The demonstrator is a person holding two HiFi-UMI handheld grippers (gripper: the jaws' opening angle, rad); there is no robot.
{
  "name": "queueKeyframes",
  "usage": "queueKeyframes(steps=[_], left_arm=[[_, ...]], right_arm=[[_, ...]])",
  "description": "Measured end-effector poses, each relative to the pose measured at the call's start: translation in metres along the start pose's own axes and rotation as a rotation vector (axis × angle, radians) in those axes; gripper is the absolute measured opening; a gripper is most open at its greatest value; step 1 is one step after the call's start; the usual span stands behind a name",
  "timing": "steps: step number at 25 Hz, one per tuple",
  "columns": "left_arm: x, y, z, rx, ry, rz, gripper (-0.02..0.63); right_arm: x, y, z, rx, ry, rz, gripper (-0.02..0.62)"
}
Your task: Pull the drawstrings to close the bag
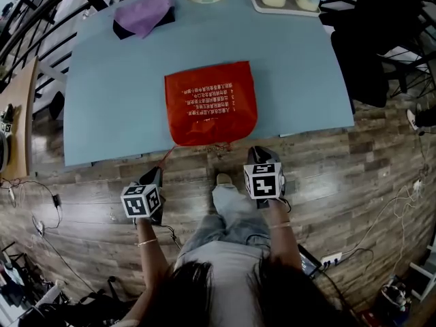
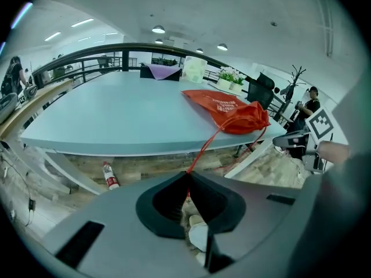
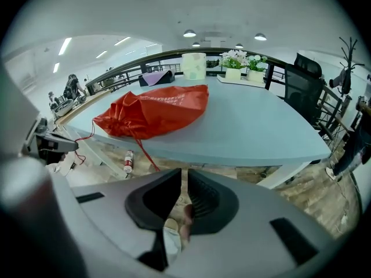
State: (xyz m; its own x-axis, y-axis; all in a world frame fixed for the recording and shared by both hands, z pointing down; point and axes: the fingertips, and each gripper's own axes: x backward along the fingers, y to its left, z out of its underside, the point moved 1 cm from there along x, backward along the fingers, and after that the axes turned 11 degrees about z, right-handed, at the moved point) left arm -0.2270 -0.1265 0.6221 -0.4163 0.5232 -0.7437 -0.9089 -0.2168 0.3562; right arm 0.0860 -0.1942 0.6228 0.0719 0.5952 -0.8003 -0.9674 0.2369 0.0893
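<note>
Looking down from the head view, I see the red bag [image 1: 210, 101] lying on the blue table [image 1: 300, 67], its gathered mouth at the near edge. My left gripper [image 2: 187, 175] is closed on one red drawstring [image 2: 203, 149], which runs straight to the bag. My right gripper [image 3: 183, 171] has its jaws together; a second drawstring [image 3: 145, 152] ends beside them, and I cannot tell if it is pinched.

Seen from above, a person reaches both forearms forward, with a gripper in each hand angled downward. The left gripper [image 1: 156, 177] has its jaws pinched together on a red drawstring [image 2: 204, 150]. The right gripper [image 1: 258, 154] has its jaws closed together.
</note>
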Motion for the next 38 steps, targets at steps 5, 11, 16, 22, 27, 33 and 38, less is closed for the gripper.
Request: queueKeyframes(steps=[5, 11, 16, 22, 27, 33, 38], left_arm=[[0.0, -0.011, 0.005, -0.015, 0.026, 0.053, 0.02], [0.006, -0.024, 0.02, -0.03, 0.061, 0.097, 0.03], [0.017, -0.029, 0.028, -0.022, 0.045, 0.121, 0.075], [0.03, -0.038, 0.028, -0.053, 0.01, 0.12, 0.077], [0.041, -0.05, 0.025, -0.093, -0.025, 0.126, 0.077], [0.054, -0.074, 0.03, -0.158, -0.059, 0.159, 0.075], [0.071, -0.089, 0.037, -0.189, -0.099, 0.18, 0.071]], right_arm=[[0.009, 0.001, -0.002, -0.003, -0.016, 0.001, 0.031], [0.024, 0.012, -0.003, 0.03, -0.038, -0.009, 0.031], [0.039, 0.023, -0.005, 0.045, -0.071, -0.019, 0.031], [0.059, 0.036, -0.004, 0.057, -0.105, -0.033, 0.031], [0.075, 0.046, 0.003, 0.048, -0.126, -0.045, 0.031], [0.102, 0.056, 0.01, 0.08, -0.161, -0.02, 0.031], [0.125, 0.066, 0.02, 0.1, -0.186, -0.017, 0.031]])
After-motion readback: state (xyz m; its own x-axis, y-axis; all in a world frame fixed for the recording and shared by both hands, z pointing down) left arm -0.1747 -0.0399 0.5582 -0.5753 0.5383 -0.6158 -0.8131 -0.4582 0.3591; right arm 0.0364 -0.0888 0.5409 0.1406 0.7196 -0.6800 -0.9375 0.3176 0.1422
